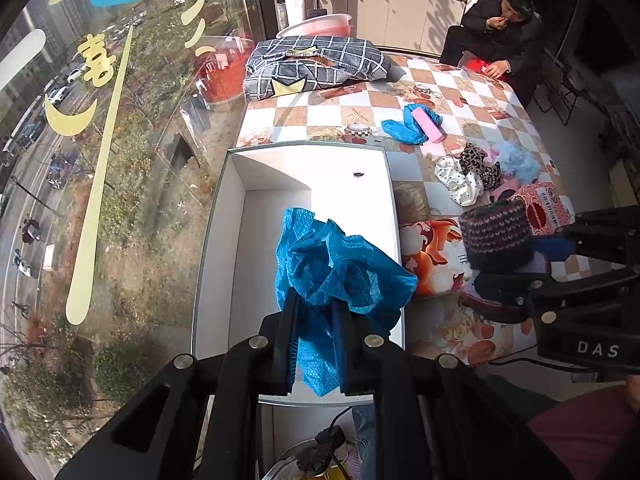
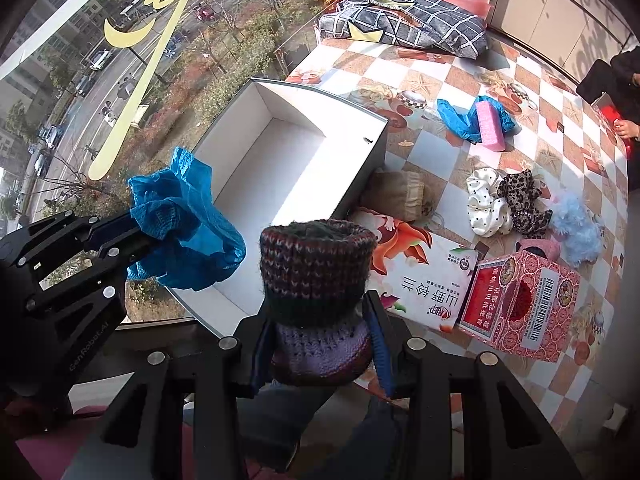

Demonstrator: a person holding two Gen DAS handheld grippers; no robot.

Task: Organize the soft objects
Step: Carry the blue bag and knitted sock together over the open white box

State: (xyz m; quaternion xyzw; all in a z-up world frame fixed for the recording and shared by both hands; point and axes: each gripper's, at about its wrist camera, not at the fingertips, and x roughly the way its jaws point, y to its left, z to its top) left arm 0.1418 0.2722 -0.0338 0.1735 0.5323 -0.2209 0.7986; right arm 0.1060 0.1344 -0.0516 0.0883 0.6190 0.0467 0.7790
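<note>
The left gripper (image 1: 314, 344) has its jaws closed on a crumpled blue shoe cover (image 1: 340, 276), held above the near end of the empty white box (image 1: 224, 216), presumably so it can be dropped straight in. The right gripper (image 2: 320, 354) clamps a knitted sock (image 2: 316, 280) by its lower part, cuff upward, at the box's 4 o'clock over the bench (image 2: 448, 76), likely waiting its turn. Well apart at 2 o'clock lie another blue shoe cover (image 2: 456, 120) with a pink sponge (image 2: 490, 126) on it; at 3 o'clock sit scrunchies (image 2: 504, 204) and a blue fluffy piece (image 2: 578, 230), near a red carton (image 2: 520, 304).
</note>
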